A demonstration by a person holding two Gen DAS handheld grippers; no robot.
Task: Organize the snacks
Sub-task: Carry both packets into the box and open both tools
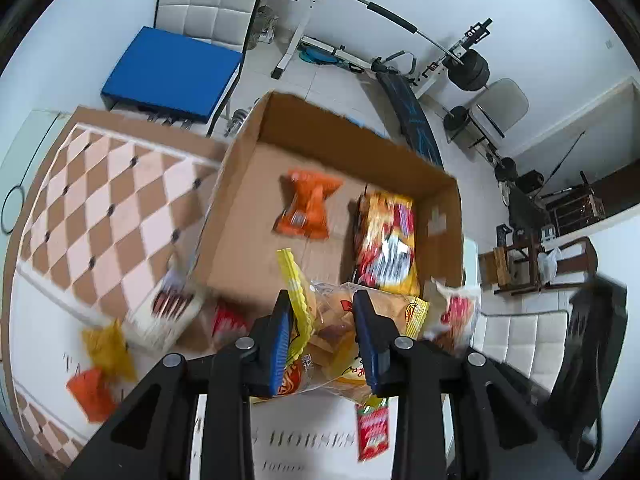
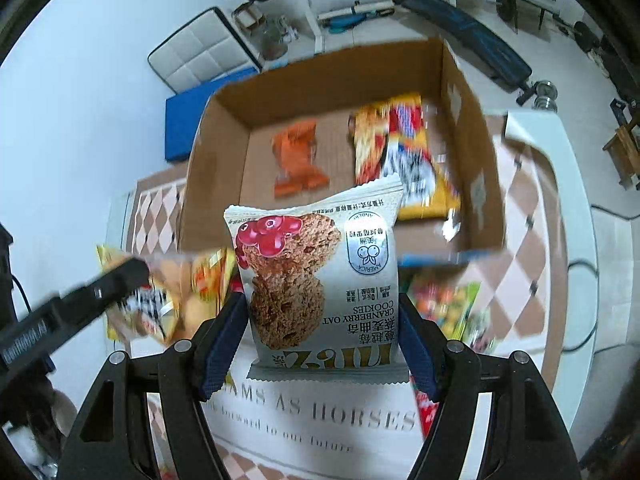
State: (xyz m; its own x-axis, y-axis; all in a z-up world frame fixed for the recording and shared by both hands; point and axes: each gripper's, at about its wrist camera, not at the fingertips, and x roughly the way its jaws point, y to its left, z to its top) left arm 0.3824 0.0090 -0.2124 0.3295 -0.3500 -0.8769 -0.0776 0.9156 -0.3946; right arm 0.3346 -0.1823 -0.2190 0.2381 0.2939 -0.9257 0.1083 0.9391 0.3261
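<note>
My left gripper [image 1: 322,312] is shut on a clear bread packet with yellow edges [image 1: 332,336], held above the table. My right gripper [image 2: 320,312] is shut on a white cranberry oat cookie packet [image 2: 320,276], which stands upright between the blue pads. Ahead of both lies an open cardboard box [image 1: 240,184] [image 2: 216,152]. Inside it rest an orange packet [image 1: 306,204] [image 2: 298,160] and a yellow-red bag [image 1: 386,240] [image 2: 400,152]. In the right wrist view the left gripper [image 2: 132,276] shows at the left with its bread packet [image 2: 176,300].
Loose snacks lie on the checkered tablecloth [image 1: 100,192]: a white packet [image 1: 168,312], yellow and orange packets [image 1: 100,368], a red sachet [image 1: 372,432], colourful candy [image 2: 448,308]. Chairs [image 1: 208,12], a blue cushion [image 1: 172,76] and a weight bench [image 1: 416,120] stand beyond the table.
</note>
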